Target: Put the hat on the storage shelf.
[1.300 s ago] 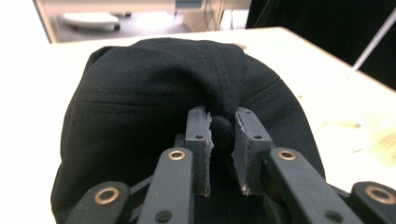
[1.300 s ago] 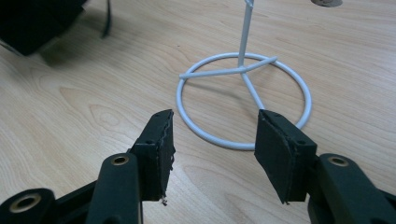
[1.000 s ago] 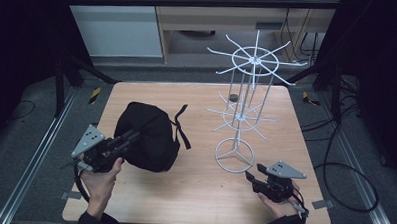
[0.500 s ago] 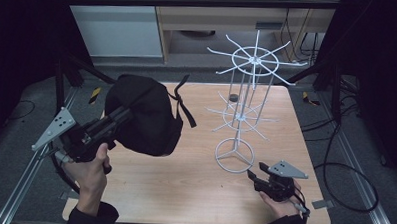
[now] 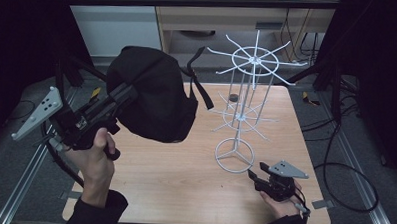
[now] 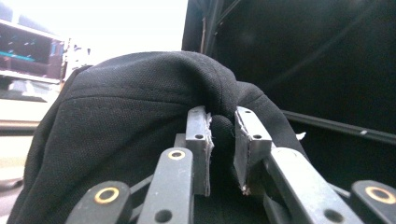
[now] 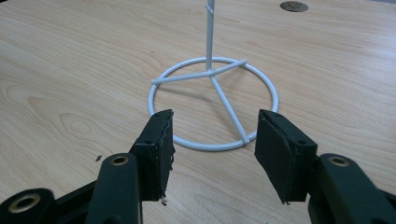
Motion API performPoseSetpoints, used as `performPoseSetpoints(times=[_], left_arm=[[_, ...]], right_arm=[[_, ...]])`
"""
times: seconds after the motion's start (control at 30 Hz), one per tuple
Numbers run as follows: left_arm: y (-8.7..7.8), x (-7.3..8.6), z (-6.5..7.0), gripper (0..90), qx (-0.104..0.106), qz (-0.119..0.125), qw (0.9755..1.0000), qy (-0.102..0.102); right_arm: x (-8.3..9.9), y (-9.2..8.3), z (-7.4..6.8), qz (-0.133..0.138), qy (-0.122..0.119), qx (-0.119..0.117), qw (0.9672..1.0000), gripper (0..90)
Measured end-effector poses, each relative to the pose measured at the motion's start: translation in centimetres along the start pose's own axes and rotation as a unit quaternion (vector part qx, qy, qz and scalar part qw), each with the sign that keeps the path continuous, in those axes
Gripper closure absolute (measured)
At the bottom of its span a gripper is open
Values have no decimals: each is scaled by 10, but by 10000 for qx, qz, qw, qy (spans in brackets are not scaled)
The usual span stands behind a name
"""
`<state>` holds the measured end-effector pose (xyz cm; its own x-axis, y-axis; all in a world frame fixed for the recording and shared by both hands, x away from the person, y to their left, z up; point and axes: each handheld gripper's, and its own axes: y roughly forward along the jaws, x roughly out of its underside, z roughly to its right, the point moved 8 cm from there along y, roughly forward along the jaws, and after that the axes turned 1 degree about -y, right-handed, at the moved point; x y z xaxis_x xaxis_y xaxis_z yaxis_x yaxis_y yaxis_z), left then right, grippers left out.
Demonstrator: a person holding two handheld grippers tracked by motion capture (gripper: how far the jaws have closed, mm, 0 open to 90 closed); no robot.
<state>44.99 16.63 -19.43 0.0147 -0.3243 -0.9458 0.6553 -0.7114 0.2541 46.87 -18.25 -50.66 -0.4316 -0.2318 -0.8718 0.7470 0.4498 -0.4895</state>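
Observation:
A black cap [image 5: 154, 93] hangs in the air over the table's left side, its strap [image 5: 200, 82] trailing toward the rack. My left gripper [image 5: 129, 92] is shut on a fold of the cap's fabric [image 6: 222, 128], raised and tilted up. A white wire rack [image 5: 246, 111] with spoke arms on two tiers stands right of centre on a ring base [image 7: 212, 105]. My right gripper [image 5: 252, 175] rests low near the table's front right, open, its jaws just short of the ring base with nothing between them [image 7: 212, 154].
The wooden table [image 5: 183, 191] has a small dark round hole [image 5: 232, 97] behind the rack. Black frame posts and cables run along both sides. A cabinet stands beyond the far edge.
My left gripper has lifted the cap off the table and carried it up and rightward toward the rack. The right gripper has stayed put.

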Motion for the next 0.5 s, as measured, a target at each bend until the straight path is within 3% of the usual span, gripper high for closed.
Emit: performPoseSetpoints(times=[0.27, 0.5], left_arm=[[22, -15, 21, 768, 217, 196, 9996, 13], [47, -5, 27, 767, 206, -9, 9997, 98]], right_arm=[[0, 0, 0, -7, 22, -22, 10000, 469], [1, 0, 0, -27, -32, -15, 10000, 469]])
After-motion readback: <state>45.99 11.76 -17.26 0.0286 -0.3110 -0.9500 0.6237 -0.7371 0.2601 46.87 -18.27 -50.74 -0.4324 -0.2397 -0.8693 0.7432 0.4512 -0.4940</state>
